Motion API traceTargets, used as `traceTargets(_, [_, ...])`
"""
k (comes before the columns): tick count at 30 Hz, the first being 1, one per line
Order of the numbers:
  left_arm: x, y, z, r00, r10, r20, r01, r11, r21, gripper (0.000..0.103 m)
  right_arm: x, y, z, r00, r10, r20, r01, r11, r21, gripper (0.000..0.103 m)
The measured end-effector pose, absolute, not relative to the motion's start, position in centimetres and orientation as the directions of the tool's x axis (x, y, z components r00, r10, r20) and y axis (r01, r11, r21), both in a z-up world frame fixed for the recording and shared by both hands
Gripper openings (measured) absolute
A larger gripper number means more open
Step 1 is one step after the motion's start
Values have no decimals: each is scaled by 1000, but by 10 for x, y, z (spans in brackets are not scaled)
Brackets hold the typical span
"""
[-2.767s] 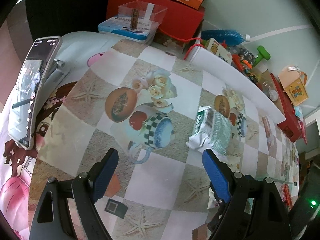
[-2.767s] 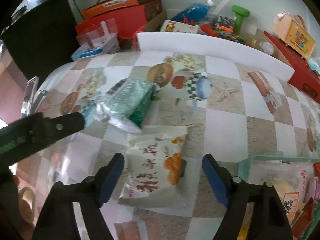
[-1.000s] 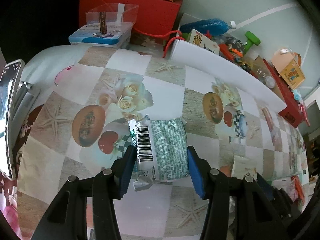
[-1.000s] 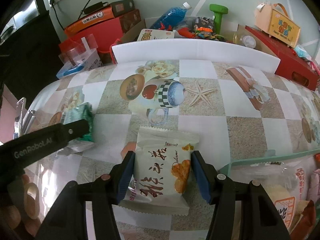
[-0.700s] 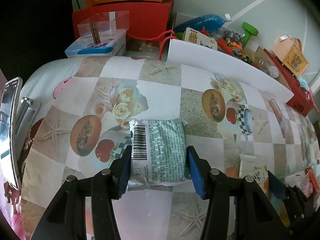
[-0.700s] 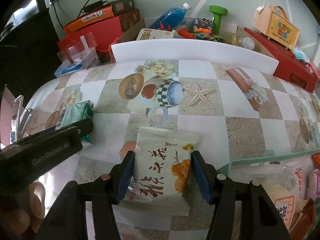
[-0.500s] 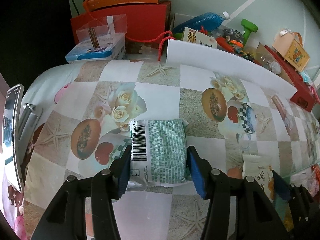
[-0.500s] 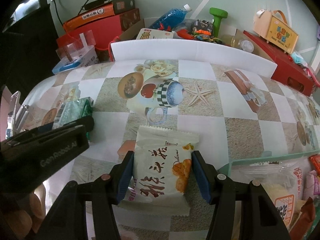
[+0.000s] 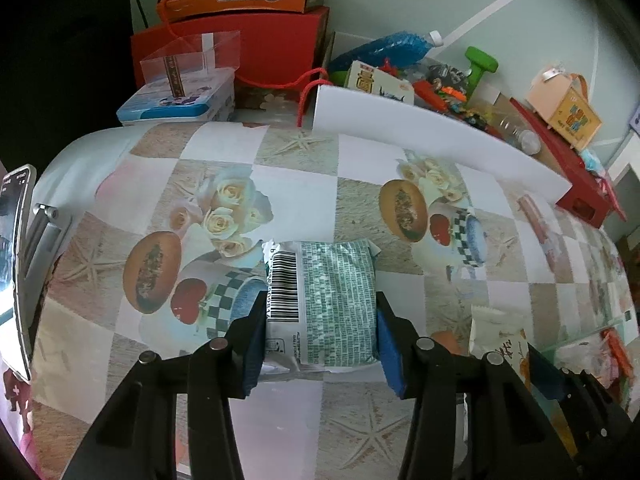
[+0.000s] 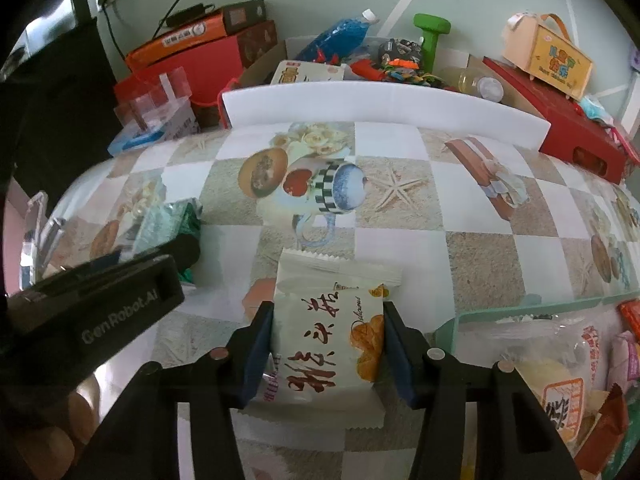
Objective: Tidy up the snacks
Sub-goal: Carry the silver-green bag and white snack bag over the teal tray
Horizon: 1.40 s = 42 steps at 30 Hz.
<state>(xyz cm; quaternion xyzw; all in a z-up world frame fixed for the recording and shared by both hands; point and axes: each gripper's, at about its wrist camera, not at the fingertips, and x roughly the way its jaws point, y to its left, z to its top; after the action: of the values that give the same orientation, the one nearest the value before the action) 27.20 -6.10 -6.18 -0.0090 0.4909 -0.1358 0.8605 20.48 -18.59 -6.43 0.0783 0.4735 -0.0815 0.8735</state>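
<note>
A green snack packet (image 9: 336, 292) with a barcode lies on the checked tablecloth. My left gripper (image 9: 320, 304) straddles it, jaws closing, both blue pads pressed against its sides. In the right wrist view, a white snack packet (image 10: 328, 344) with red lettering lies between the fingers of my right gripper (image 10: 327, 312), whose jaws are closing with the pads against its edges. The green packet (image 10: 168, 220) shows at the left there, behind the left gripper's black body. The white packet (image 9: 496, 340) also appears low on the right in the left wrist view.
A teal tray (image 10: 520, 312) holding several snack packets sits at the right, close to the white packet. A white foam board (image 9: 420, 120) stands along the table's far edge, with red boxes (image 9: 280, 40) and toys behind. A phone on a stand (image 9: 16, 272) is at the left.
Both grippers, wide open over the table at first, now have their jaws narrowed onto their packets. The left view has rolled slightly; the right hand has stayed put.
</note>
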Motion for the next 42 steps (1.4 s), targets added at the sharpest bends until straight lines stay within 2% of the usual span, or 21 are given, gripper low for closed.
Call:
traceTargets(21, [242, -63, 3, 512, -265, -817, 231, 959, -165, 50, 157, -213, 19, 644, -84, -761, 294, 945, 144, 55])
traceTargets(35, [174, -115, 49, 565, -227, -793, 350, 936, -18, 50, 93, -252, 51, 679, -112, -726, 362, 911, 199, 55])
traceTargets(42, [146, -149, 56, 577, -229, -784, 413, 910, 38, 50, 71, -279, 58, 688, -129, -714, 406, 884, 231, 55])
